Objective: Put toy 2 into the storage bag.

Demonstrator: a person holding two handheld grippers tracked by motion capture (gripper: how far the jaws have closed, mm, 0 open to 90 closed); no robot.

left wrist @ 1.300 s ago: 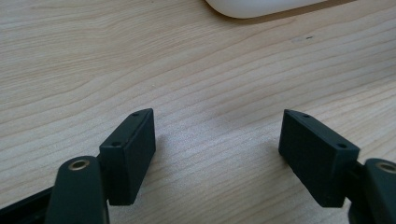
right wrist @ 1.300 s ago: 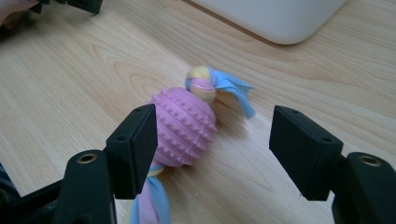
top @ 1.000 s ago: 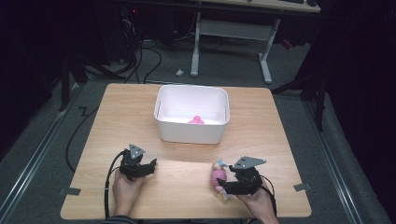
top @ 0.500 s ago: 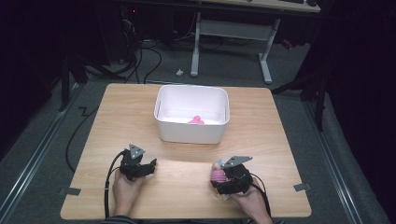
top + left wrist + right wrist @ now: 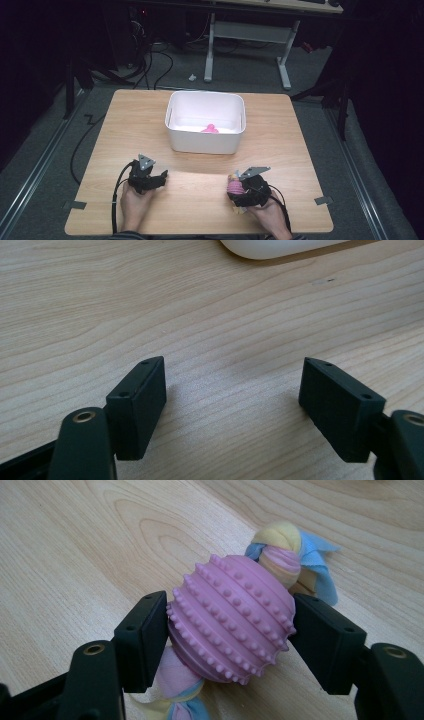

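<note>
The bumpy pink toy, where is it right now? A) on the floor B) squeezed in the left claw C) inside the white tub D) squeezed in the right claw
D: the right claw has both black jaws pressed on the sides of the bumpy pink toy, while the left claw is open over bare table.

Bare wood is lying open across the table in front of both grippers. The white bin is standing mid-table as the one obstacle, blocking straight forward travel between them. Wide lanes are running past its left and right walls toward the far edge.
</note>
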